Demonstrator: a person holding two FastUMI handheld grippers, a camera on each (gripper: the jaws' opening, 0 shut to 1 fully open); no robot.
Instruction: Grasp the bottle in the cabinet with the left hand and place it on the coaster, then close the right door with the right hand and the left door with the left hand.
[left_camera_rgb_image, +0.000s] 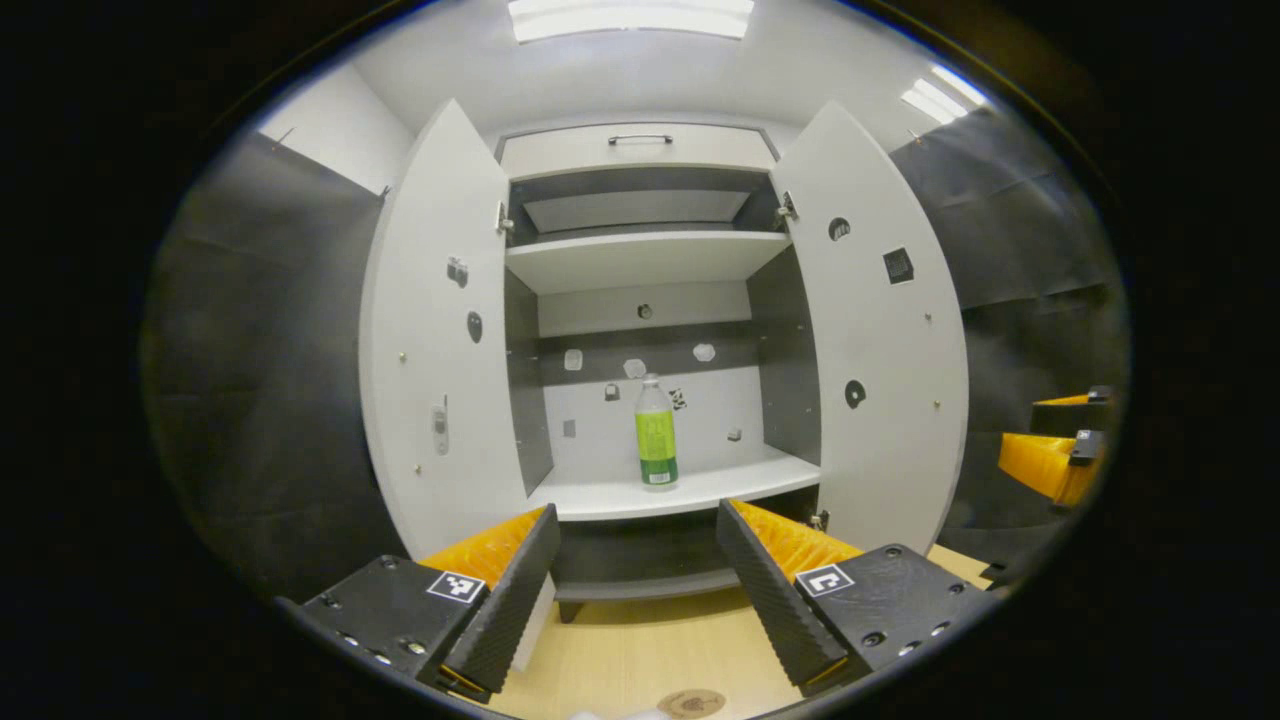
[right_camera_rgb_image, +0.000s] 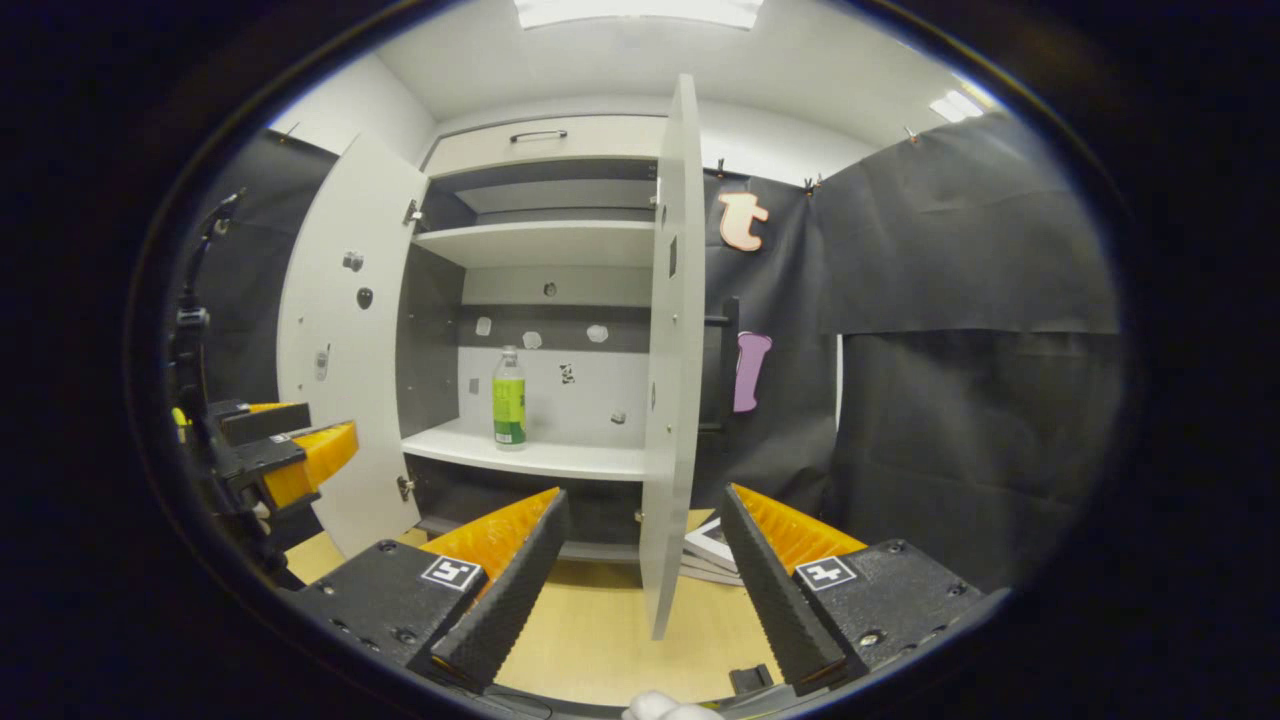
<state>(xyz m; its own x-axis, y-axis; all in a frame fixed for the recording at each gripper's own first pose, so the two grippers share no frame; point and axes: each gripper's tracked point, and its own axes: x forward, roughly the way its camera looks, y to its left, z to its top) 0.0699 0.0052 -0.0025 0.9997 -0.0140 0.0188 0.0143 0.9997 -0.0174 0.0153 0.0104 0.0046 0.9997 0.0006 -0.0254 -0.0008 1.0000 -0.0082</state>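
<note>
A clear bottle with a green label stands upright on the lower shelf of the white cabinet; it also shows in the right gripper view as the bottle. Both doors stand wide open: left door, right door. The right door is seen edge-on in the right gripper view. My left gripper is open, well short of the shelf and facing the bottle. My right gripper is open, with the door's edge ahead between its fingers. A round coaster lies on the wooden table at the bottom edge.
The wooden table runs up to the cabinet's base. An empty upper shelf and a drawer with a handle sit above. Stacked booklets lie on the table right of the door. The other gripper shows at the far right.
</note>
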